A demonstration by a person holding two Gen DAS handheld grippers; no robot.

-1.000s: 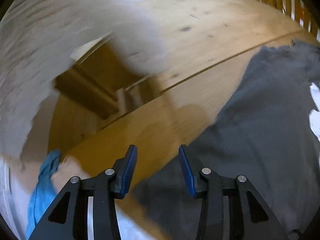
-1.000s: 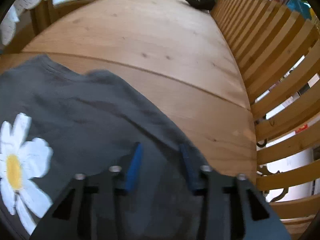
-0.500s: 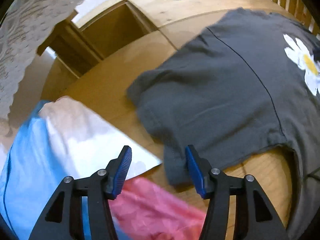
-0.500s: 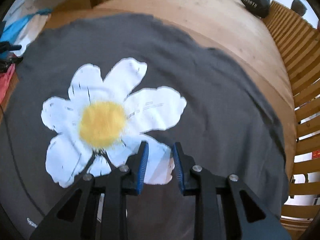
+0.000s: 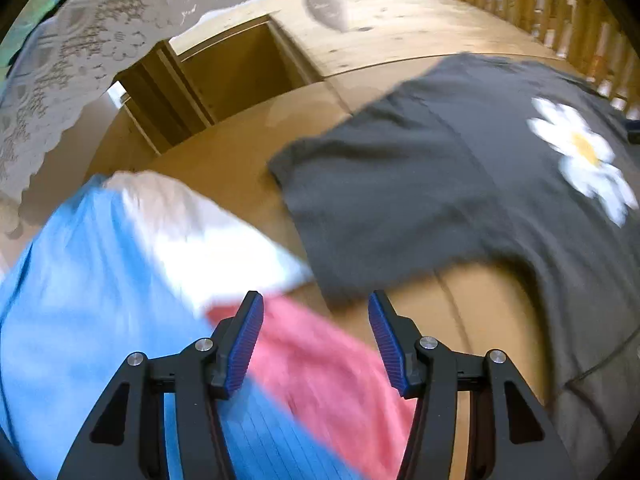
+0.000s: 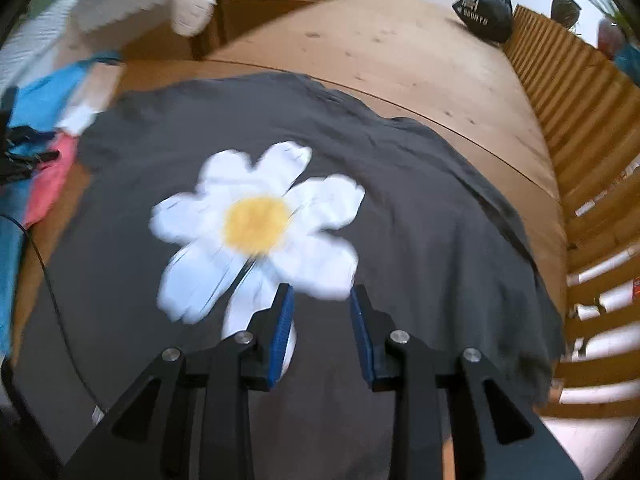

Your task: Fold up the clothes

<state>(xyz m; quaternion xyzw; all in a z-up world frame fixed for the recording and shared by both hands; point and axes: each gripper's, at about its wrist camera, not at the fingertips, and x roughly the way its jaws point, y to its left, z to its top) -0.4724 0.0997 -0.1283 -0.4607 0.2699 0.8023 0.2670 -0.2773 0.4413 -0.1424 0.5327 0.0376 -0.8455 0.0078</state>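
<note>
Dark T-shirt (image 6: pixel 400 208) spread flat, print up, toward desk (image 6: pixel 400 64) railing edge, ready for folding | left claw (image 5: pixel 316 338) half open, jaws lately widened, empty above pink cloth (image 5: pixel 320 364) | right claw (image 6: pixel 322 330) narrowly parted, jaws just widening, holding nothing.

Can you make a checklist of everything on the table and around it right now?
Surface: wooden table, seam across it.
Job's things: grey shirt with a daisy, spread flat; blue, white and pink clothes piled beside it.
Clutter: black bag at the far edge.
Grippers: left tool open over the pile; right tool open over the shirt, both empty.
Cables: thin black line on the shirt.
Surroundings: slatted railing, lace cloth.
</note>
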